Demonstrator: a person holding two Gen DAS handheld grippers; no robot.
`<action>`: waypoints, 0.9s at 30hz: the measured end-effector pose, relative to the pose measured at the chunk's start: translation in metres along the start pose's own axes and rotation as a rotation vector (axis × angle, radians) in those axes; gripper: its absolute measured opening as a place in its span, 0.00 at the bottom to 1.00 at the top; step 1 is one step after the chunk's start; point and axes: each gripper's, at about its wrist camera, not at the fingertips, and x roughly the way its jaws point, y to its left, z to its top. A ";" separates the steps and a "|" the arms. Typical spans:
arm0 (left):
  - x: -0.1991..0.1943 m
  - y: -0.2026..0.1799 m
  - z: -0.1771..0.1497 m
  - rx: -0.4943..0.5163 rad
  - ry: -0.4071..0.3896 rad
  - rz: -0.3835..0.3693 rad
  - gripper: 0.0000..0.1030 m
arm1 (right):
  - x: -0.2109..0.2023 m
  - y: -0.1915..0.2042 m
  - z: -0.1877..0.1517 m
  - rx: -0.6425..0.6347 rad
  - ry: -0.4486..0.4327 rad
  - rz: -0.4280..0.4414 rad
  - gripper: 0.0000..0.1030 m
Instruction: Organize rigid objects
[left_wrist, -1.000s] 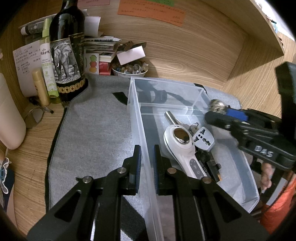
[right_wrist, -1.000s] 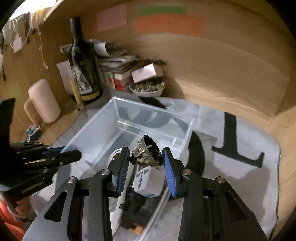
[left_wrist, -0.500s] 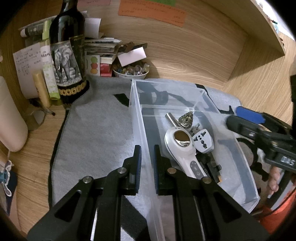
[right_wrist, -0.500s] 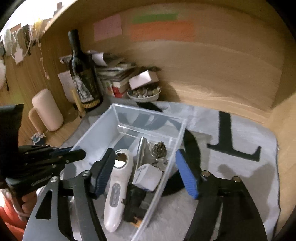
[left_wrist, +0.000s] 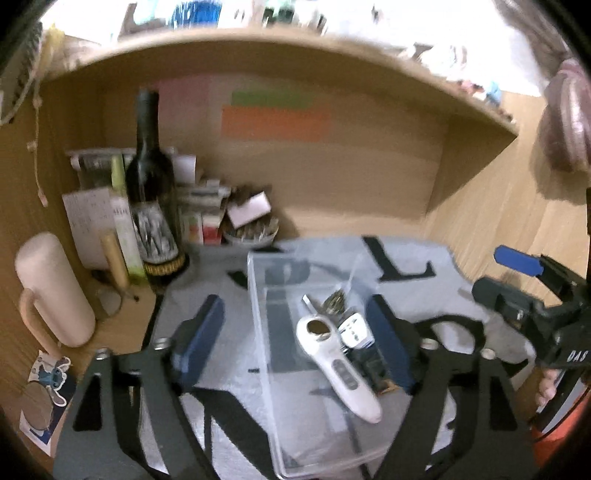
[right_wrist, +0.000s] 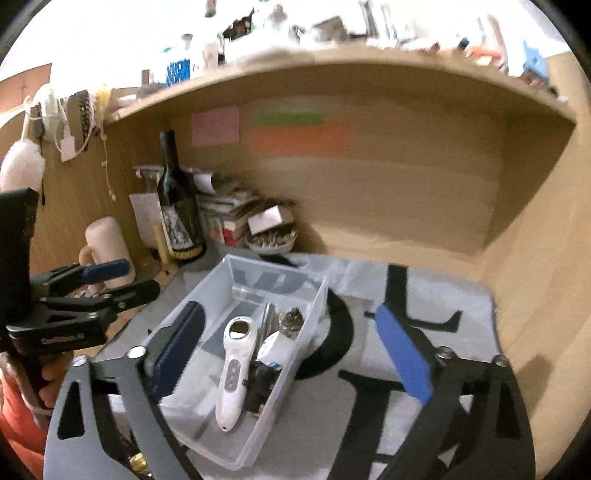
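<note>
Bin (right_wrist: 207, 295) sits below both grippers, contents settled inside. Our left gripper (left_wrist: 295, 332) and right gripper (right_wrist: 291, 347) are both opening, wide and empty. We judge a straight withdrawal best, clear of the bin walls.

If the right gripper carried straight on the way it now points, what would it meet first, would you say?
Most likely the clear plastic bin on the grey mat. The right gripper, its jaws opening with nothing held, aims down at the bin's right wall, near the white adapter. Depth is uncertain.
</note>
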 end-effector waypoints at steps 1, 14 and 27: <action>-0.005 -0.002 0.001 0.001 -0.016 -0.002 0.86 | -0.005 0.001 0.000 0.000 -0.015 -0.008 1.00; -0.062 -0.028 0.005 0.043 -0.195 0.025 0.99 | -0.060 0.001 -0.006 0.010 -0.134 -0.058 1.00; -0.070 -0.034 0.005 0.057 -0.230 0.013 0.99 | -0.078 0.000 -0.009 0.007 -0.176 -0.088 1.00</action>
